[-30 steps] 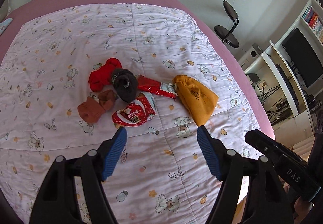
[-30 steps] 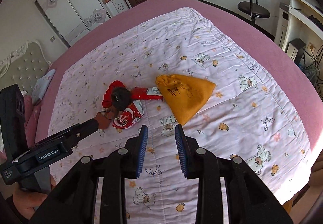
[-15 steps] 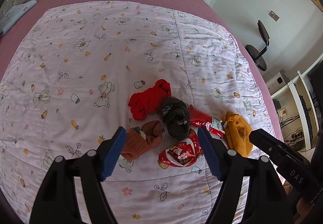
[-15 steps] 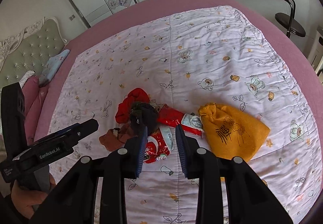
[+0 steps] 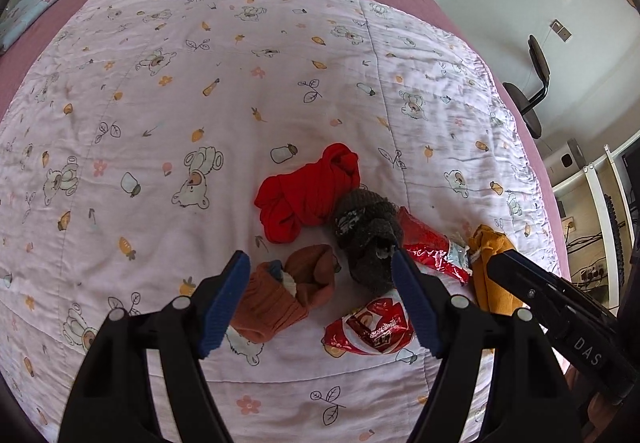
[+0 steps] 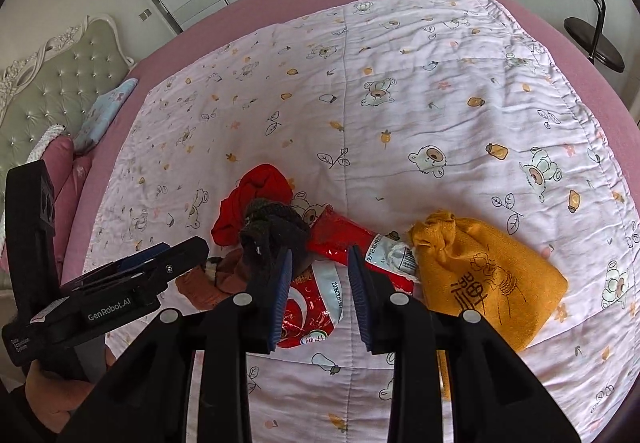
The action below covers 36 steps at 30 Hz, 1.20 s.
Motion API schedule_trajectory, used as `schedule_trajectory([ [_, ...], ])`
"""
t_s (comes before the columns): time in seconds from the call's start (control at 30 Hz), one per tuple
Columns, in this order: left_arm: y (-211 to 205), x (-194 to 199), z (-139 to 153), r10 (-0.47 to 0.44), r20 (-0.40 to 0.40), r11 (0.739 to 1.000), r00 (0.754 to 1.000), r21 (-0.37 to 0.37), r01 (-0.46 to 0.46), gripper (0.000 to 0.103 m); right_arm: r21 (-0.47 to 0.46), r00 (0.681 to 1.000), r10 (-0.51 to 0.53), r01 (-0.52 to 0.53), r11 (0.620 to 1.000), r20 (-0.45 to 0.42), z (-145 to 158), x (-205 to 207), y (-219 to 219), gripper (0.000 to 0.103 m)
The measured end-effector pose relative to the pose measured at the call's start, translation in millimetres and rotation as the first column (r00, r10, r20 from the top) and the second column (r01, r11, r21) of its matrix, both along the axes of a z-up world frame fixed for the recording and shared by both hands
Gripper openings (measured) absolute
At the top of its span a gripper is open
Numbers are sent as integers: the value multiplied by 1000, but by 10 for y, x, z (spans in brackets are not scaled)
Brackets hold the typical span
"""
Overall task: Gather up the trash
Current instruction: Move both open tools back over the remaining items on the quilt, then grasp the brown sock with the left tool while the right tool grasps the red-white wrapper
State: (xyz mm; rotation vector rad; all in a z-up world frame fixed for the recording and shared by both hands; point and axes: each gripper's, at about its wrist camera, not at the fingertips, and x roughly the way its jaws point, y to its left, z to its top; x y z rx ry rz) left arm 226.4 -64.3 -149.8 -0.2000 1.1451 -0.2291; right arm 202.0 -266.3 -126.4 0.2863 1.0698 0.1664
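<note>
Seemingly approached for pickup, the red wrapper (image 6: pixel 316 303) lies near on the bed (image 6: pixel 400 103) beside socks; left gripper (image 5: pixel 320 307) jaws spread, right gripper (image 6: pixel 320 291) jaws narrowly parted, nothing gripped; only foil should be pinched.

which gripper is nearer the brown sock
Left. The left gripper hovers right over the brown sock, jaws open around it; the right gripper hangs off to its side, above the red wrapper.

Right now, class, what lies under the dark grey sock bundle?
The dark grey sock bundle overlaps the red sock and the long red wrapper. Whatever else it covers, beyond the blanket, is hidden.
</note>
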Motion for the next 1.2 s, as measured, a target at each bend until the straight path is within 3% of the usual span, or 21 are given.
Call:
schedule_trajectory([
  [0.33,111,-66,-190,16,-35,1000,999,27,-15,75,7,1000,6,-6,1000,-27,-148,-19,24,32],
  [0.57,188,-31,-505,13,-115,1000,993,20,-11,77,15,997,19,-18,1000,-70,-365,-19,87,35],
  [0.67,164,-1,-623,7,-146,1000,989,12,-5,58,16,996,20,-18,1000,-91,-449,-19,105,37],
  [0.87,197,32,-649,18,-146,1000,989,9,-17,42,15,991,22,-20,1000,-135,-601,-23,117,46],
  [1.03,246,1,-621,21,-150,1000,989,-16,-24,40,27,985,27,-23,999,-168,-710,-31,159,50],
  [1.2,278,-12,-577,29,-148,999,988,-33,-34,40,23,981,36,-32,999,-193,-801,-11,256,64],
])
